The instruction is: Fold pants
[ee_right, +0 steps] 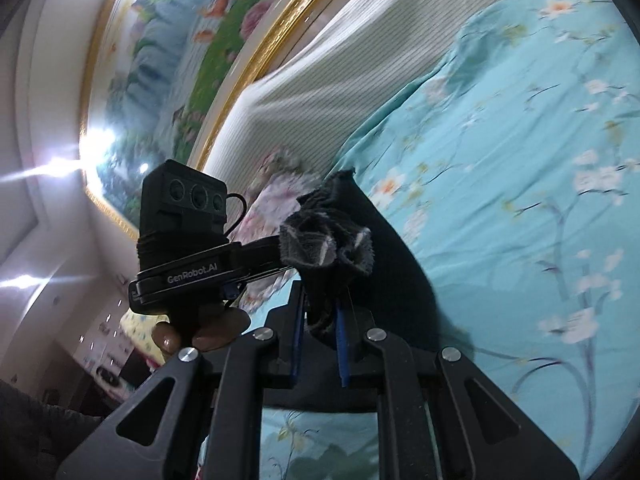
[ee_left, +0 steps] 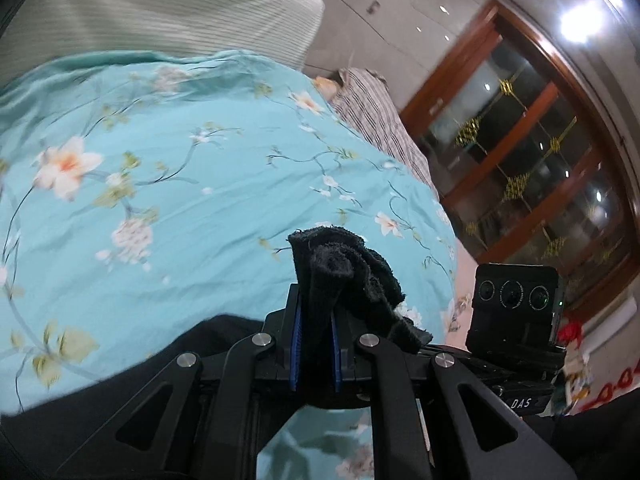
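Observation:
The black pants (ee_left: 344, 268) are lifted above the bed, held at two bunched spots. In the left wrist view my left gripper (ee_left: 316, 308) is shut on a wad of the black fabric between its blue pads (ee_left: 297, 328). More of the pants (ee_left: 120, 364) hangs down to the lower left. In the right wrist view my right gripper (ee_right: 323, 300) is shut on another frayed bunch of the pants (ee_right: 324, 240), and dark cloth (ee_right: 396, 276) drapes toward the bed. The two grippers are close together: each view shows the other's camera block (ee_left: 516, 296) (ee_right: 184, 200).
A teal floral bedsheet (ee_left: 180, 168) (ee_right: 520, 160) covers the bed below. A pale striped headboard (ee_left: 160, 4) (ee_right: 320, 92) stands behind it. A wooden glass-panelled door (ee_left: 520, 152) is at the right; a gold-framed painting (ee_right: 168, 80) hangs on the wall. A hand (ee_right: 200, 332) grips the left tool.

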`<action>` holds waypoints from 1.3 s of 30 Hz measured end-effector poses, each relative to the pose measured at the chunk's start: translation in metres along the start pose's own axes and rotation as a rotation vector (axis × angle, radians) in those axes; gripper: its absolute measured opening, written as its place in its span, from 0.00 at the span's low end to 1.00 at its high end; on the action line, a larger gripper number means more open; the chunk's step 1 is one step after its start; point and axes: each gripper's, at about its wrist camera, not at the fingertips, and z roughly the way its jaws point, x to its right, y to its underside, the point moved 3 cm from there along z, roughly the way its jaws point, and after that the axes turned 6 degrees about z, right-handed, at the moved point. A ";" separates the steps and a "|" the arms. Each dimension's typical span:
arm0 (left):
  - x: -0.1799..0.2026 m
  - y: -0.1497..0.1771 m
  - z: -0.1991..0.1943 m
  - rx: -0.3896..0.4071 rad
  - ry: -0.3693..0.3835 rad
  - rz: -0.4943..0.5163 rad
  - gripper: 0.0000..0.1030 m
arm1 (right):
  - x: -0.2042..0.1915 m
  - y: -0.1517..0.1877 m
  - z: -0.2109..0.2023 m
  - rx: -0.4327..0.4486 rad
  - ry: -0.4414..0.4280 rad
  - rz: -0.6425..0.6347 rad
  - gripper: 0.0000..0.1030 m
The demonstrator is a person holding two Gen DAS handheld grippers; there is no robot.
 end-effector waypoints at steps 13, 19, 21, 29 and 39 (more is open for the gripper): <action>-0.065 0.070 -0.032 0.040 -0.036 -0.217 0.10 | -0.010 0.037 0.060 -0.207 0.038 -0.045 0.15; -0.091 0.100 -0.033 0.029 -0.066 -0.296 0.10 | -0.003 0.053 0.085 -0.279 0.072 -0.043 0.15; -0.096 0.106 -0.031 0.022 -0.079 -0.313 0.07 | 0.001 0.058 0.092 -0.302 0.088 -0.043 0.15; -0.114 0.129 -0.030 0.001 -0.125 -0.378 0.08 | 0.007 0.069 0.107 -0.351 0.150 -0.055 0.20; -0.121 0.160 -0.071 0.066 -0.245 -0.477 0.29 | -0.012 0.080 0.113 -0.400 0.159 -0.108 0.46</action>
